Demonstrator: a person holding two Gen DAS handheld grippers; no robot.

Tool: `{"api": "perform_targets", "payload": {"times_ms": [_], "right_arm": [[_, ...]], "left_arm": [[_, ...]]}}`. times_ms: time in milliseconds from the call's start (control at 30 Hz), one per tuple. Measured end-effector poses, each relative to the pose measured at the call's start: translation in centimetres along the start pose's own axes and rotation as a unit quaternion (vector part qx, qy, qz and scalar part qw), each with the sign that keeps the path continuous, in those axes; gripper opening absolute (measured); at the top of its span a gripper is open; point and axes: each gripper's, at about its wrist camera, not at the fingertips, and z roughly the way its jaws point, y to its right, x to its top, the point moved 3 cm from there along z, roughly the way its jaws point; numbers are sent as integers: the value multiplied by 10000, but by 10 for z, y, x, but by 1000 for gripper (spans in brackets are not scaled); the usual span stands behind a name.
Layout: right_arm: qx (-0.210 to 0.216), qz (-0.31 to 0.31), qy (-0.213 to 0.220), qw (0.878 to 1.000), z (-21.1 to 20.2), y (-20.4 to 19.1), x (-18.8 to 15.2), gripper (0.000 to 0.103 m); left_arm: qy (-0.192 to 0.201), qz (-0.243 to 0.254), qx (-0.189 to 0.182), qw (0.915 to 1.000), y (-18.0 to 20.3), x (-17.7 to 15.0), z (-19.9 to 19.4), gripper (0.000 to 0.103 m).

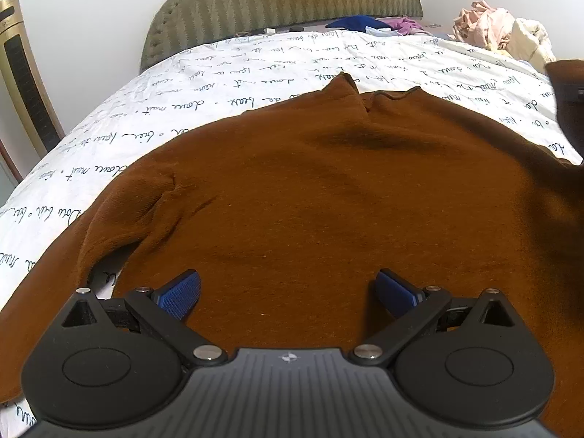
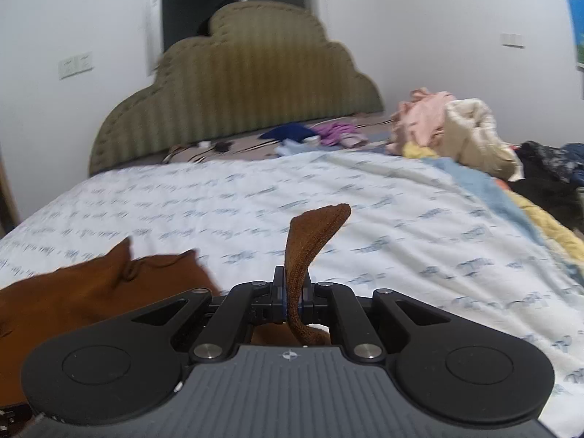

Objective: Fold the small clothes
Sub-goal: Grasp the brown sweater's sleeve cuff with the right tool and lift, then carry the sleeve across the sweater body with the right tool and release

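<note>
Left wrist view: the left gripper (image 1: 288, 294) hangs over the brown knitted long-sleeved top (image 1: 314, 197), its blue ribbed fingers (image 1: 180, 294) spread wide with nothing between them; the garment lies flat on the white bedsheet printed with script (image 1: 204, 84), directly beneath and ahead of those fingers, neck opening at the far end, so its long axis runs away from the fingertips toward the green padded headboard (image 1: 281, 7). Right wrist view: the right gripper (image 2: 294, 295) has its fingers pressed together, pinching a narrow brown knitted strip, apparently a sleeve cuff (image 2: 310, 233), which stands up past the fingertips; the garment body lies to the left of and below those fingers. Judgement: the right hand is the engaged one, and the fold turns on carrying the sleeve leftward across the body, at right angles to the long axis, while the left gripper is placed to pin the near hem
</note>
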Motion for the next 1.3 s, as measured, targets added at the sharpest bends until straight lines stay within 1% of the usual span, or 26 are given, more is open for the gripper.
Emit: {"api": "perform_targets", "payload": {"times_ms": [233, 433, 567, 867, 1133, 1300], "right_arm": [[369, -374, -199, 9984, 16, -57, -7, 11], [692, -496, -258, 9960, 24, -98, -5, 11], [941, -653, -280, 9930, 26, -131, -6, 11], [1483, -981, -383, 9833, 32, -202, -11, 11], [1802, -1129, -476, 9760, 34, -243, -15, 11], [2057, -1215, -511, 9697, 33, -267, -18, 11]], "left_arm": [[33, -41, 3, 10000, -7, -2, -3, 103], [33, -145, 15, 9999, -19, -5, -7, 103], [14, -251, -28, 9997, -29, -8, -10, 103], [27, -297, 52, 9995, -46, -18, -17, 103], [-17, -390, 59, 9992, -56, -22, -18, 103], [3, -422, 129, 9990, -62, -25, -20, 103]]}}
